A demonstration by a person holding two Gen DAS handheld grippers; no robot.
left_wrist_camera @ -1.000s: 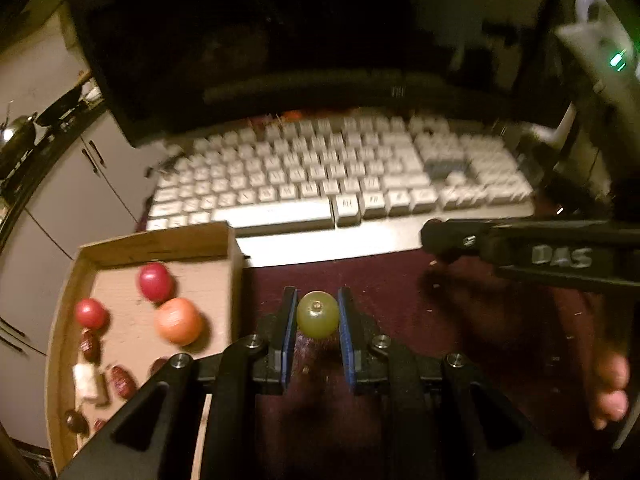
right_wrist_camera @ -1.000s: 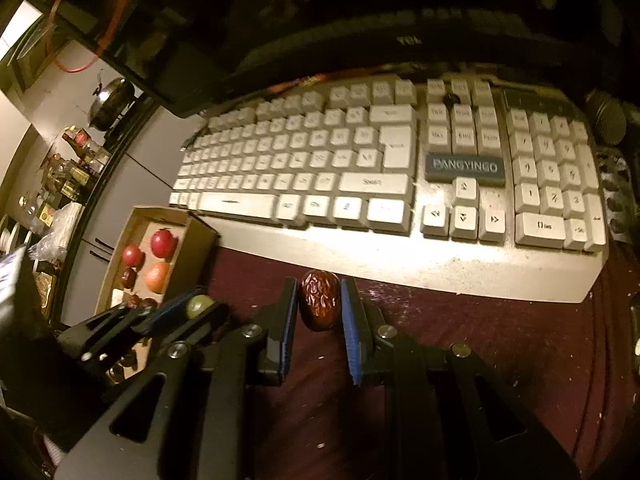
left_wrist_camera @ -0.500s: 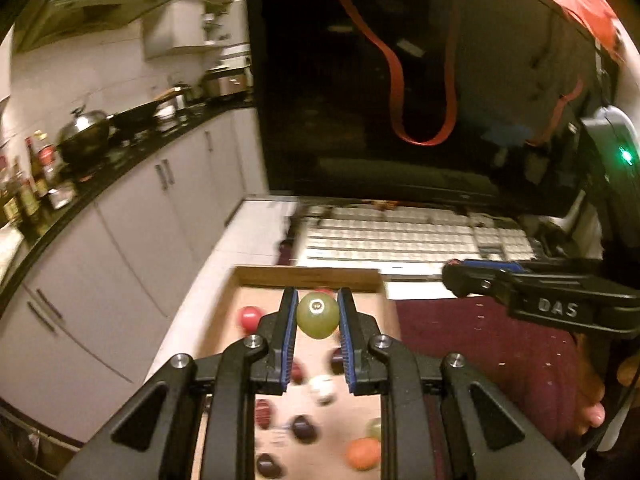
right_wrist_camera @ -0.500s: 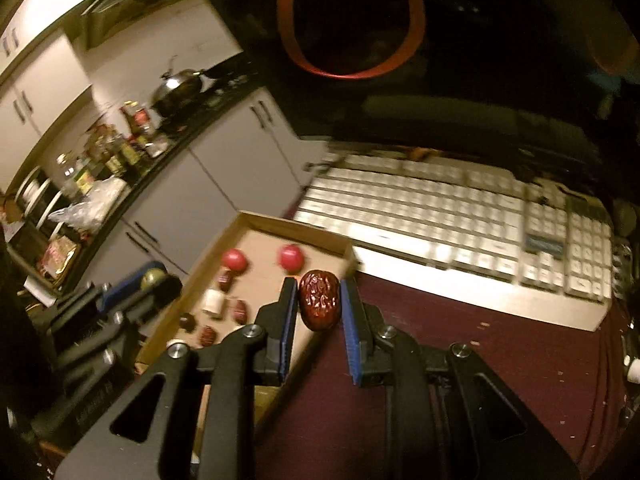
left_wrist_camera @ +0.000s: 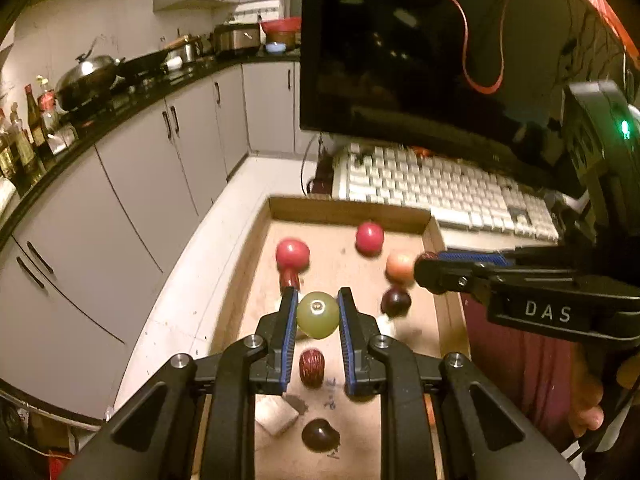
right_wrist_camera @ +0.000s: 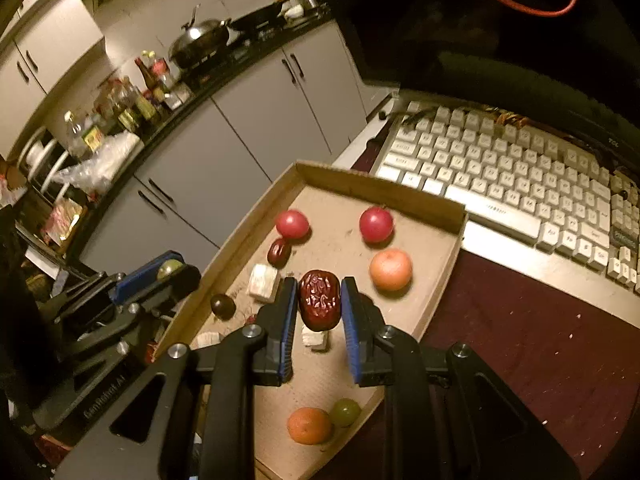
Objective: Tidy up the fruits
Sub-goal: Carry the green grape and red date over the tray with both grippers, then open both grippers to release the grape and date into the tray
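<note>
My left gripper [left_wrist_camera: 318, 314] is shut on a green grape [left_wrist_camera: 318, 315] and hangs above the cardboard tray [left_wrist_camera: 348, 210]. My right gripper [right_wrist_camera: 319, 300] is shut on a wrinkled red date [right_wrist_camera: 319, 300], also over the tray [right_wrist_camera: 384, 190]. In the right wrist view the left gripper [right_wrist_camera: 172, 270] sits at the tray's left side with the grape [right_wrist_camera: 170, 268] in its tips. The right gripper's fingers [left_wrist_camera: 472, 258] reach in from the right in the left wrist view. In the tray lie two red fruits [right_wrist_camera: 293, 224] [right_wrist_camera: 376, 224], an orange fruit [right_wrist_camera: 390, 270], another date [right_wrist_camera: 279, 252] and a dark plum [right_wrist_camera: 223, 306].
A white keyboard [right_wrist_camera: 516, 176] lies beyond the tray, under a dark monitor [left_wrist_camera: 420, 60]. A maroon mat [right_wrist_camera: 520, 340] covers the desk to the right. White cubes [right_wrist_camera: 263, 282], a second orange fruit [right_wrist_camera: 309, 426] and a green grape [right_wrist_camera: 345, 412] also sit in the tray. Grey kitchen cabinets [left_wrist_camera: 132, 200] stand left.
Both grippers have swung left from over the maroom mat by the keyboard to above the tray, each still holding its fruit. The tray now fills the middle of both views.
</note>
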